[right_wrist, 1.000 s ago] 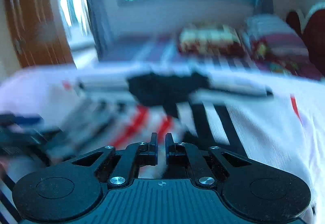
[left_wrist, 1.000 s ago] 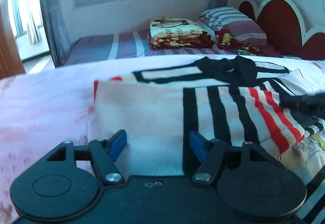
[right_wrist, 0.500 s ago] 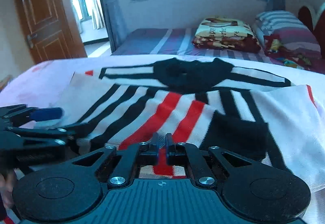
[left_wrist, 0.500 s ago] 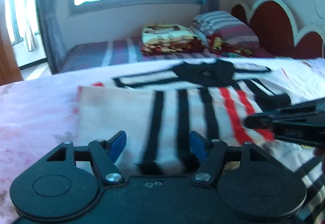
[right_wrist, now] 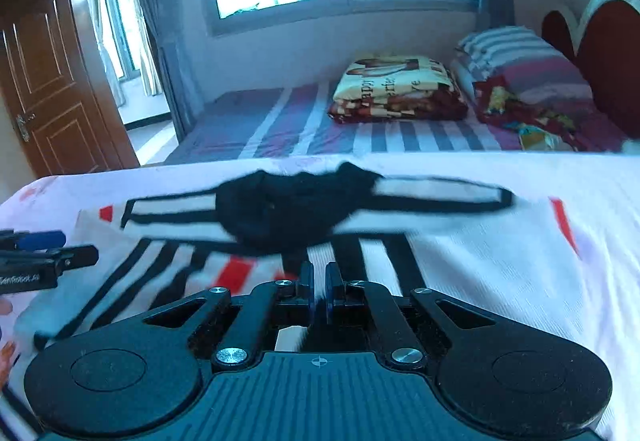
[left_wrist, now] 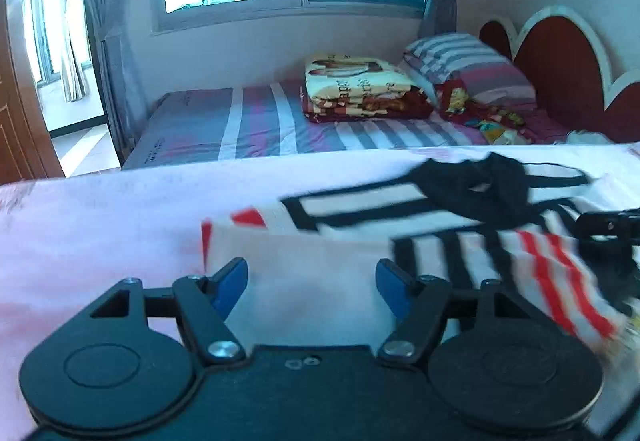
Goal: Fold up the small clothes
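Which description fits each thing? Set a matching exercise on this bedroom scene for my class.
Things:
1. left gripper
2. right gripper
3. striped pillow
4. folded blanket

Descriptions:
A. leans by the red headboard
B. shut
C. open above the striped shirt
D. lies on the striped bed, left of the pillow

Pairs: 1-C, 2-B, 3-A, 4-D

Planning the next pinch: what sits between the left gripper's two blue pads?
In the left wrist view, only the plain white part of the striped knit garment lies between the left gripper pads, unpinched.
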